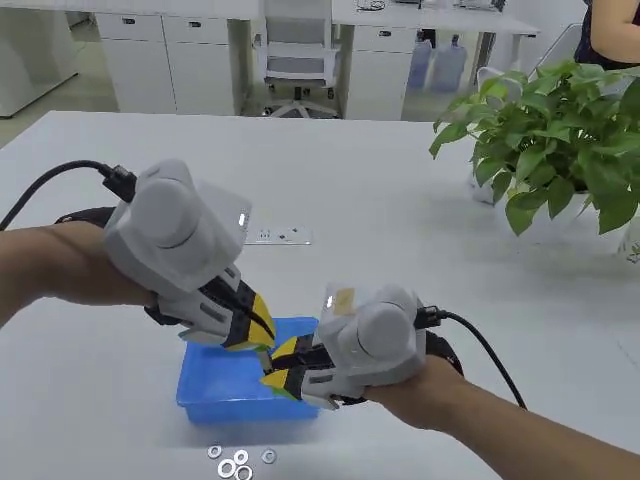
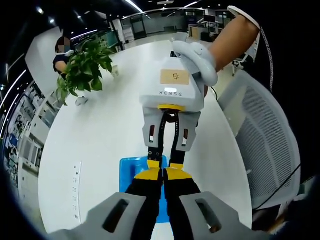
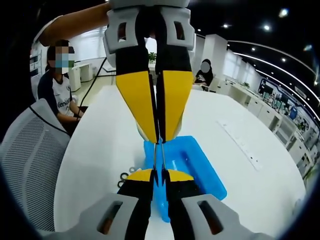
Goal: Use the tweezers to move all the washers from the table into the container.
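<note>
The two grippers meet tip to tip over the blue container [image 1: 225, 385]. My left gripper [image 1: 255, 330] comes in from the left and my right gripper [image 1: 278, 376] from the right. Both pairs of yellow-tipped jaws are shut. A thin metal pair of tweezers [image 3: 158, 160], seen edge-on, runs between the left gripper's fingertips [image 3: 157, 135] and my right gripper [image 3: 158, 176]; each seems to pinch one end. Several washers [image 1: 235, 463] lie on the table just in front of the container, and the washers [image 3: 126, 176] also sit left of the container [image 3: 195, 165]. The left gripper [image 2: 163, 173] faces the right gripper [image 2: 166, 150].
The white table [image 1: 380, 200] carries a flush power strip [image 1: 275, 236] behind the grippers and a potted plant [image 1: 560, 140] at the right. A mesh chair [image 2: 260, 135] stands at the table's near edge. Other people sit at neighbouring desks.
</note>
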Demonstrator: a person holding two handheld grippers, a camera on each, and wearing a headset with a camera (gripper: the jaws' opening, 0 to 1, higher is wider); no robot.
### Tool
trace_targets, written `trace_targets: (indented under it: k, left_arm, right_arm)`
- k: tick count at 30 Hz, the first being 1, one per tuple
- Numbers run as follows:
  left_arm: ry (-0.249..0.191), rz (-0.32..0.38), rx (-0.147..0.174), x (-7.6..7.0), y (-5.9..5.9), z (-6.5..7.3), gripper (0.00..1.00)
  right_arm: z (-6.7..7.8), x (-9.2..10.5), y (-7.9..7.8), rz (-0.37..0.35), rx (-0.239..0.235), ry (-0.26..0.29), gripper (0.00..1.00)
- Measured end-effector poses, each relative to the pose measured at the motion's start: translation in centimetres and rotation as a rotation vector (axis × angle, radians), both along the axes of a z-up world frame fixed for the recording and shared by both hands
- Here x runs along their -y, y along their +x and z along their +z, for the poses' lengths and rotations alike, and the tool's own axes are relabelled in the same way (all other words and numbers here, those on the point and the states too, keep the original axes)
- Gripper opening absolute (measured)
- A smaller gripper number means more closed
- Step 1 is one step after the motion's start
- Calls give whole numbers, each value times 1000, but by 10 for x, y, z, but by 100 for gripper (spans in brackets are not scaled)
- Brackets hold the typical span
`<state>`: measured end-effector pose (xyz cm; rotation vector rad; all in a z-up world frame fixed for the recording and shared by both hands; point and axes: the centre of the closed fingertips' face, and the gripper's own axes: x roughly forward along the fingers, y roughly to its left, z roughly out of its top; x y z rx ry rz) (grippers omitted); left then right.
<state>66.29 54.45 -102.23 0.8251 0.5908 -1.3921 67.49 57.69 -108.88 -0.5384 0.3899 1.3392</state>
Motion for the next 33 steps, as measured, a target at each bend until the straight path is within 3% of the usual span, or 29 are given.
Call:
trace_targets:
  k: [13, 25, 33]
  left_arm:
    - [27, 2, -17, -2, -22, -20, 5]
    - [34, 9, -33, -5, -35, -40, 5]
    - [31, 25, -39, -6, -37, -48, 5]
  right_arm:
    - [-20, 0, -23, 8, -31, -10, 11]
    - [-39, 0, -39, 19, -50, -34, 11]
    - [-48, 0, -43, 18, -51, -49, 11]
